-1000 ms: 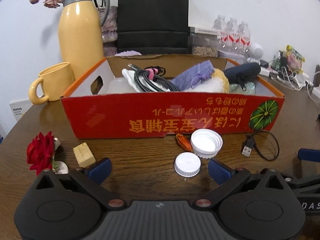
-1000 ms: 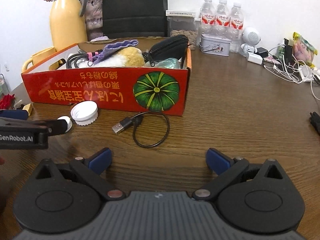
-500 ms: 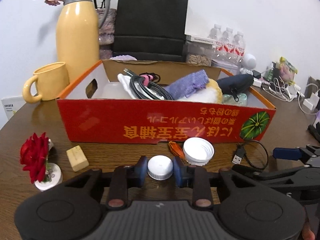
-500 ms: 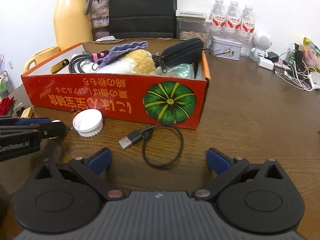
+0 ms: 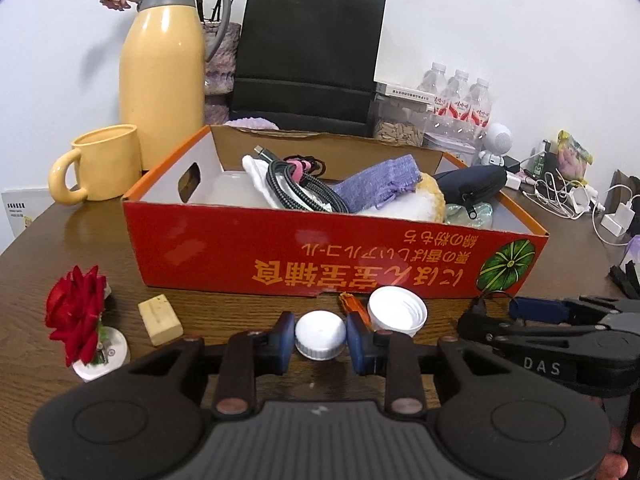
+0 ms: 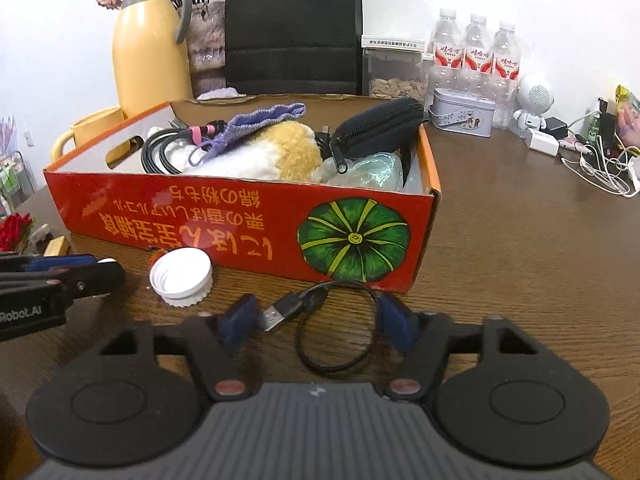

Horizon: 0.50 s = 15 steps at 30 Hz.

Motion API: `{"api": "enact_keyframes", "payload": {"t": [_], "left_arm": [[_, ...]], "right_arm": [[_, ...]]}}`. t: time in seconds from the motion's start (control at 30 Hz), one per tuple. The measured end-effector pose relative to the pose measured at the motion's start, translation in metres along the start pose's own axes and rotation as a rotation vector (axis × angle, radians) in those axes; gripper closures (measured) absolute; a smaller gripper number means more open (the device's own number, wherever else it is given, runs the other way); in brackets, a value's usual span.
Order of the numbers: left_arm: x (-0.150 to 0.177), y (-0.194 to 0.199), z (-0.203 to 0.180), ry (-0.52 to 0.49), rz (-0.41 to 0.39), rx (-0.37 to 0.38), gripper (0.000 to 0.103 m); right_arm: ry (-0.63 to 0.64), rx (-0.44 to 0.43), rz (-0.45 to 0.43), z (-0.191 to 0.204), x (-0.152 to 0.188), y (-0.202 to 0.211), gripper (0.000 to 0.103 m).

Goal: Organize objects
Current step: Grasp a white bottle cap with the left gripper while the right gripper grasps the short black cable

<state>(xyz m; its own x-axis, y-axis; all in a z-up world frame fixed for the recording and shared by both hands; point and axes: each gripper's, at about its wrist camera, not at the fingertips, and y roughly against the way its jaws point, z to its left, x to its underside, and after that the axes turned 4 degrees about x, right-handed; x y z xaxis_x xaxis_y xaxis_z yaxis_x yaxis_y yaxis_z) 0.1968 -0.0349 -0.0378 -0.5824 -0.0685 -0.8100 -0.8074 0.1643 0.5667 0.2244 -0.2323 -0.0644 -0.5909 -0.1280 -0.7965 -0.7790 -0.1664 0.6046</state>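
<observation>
Small white cap sits pinched between the closed-in jaws of the left gripper, while the coiled USB cable lies between the right gripper's half-open, empty jaws, before the red box.

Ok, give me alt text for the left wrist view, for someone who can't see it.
The left tool is shut on a small white cap on a wooden table, just in front of a red cardboard box full of cables and cloth. A larger white lid, a red rose and a yellow mug sit nearby.
</observation>
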Motion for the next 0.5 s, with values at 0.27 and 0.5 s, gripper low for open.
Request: {"api": "enact_keyframes", "payload": {"t": [0.27,0.5], "left_arm": [[0.000,0.001,0.003,0.016,-0.003,-0.002,0.076],[0.000,0.003,0.003,0.016,-0.008,0.003,0.077]], "right_arm": [[-0.024,-0.053,-0.029,-0.001,0.003,0.010,0.084],[-0.042,-0.076,-0.092,-0.002,0.010,0.027,0.092]]}}
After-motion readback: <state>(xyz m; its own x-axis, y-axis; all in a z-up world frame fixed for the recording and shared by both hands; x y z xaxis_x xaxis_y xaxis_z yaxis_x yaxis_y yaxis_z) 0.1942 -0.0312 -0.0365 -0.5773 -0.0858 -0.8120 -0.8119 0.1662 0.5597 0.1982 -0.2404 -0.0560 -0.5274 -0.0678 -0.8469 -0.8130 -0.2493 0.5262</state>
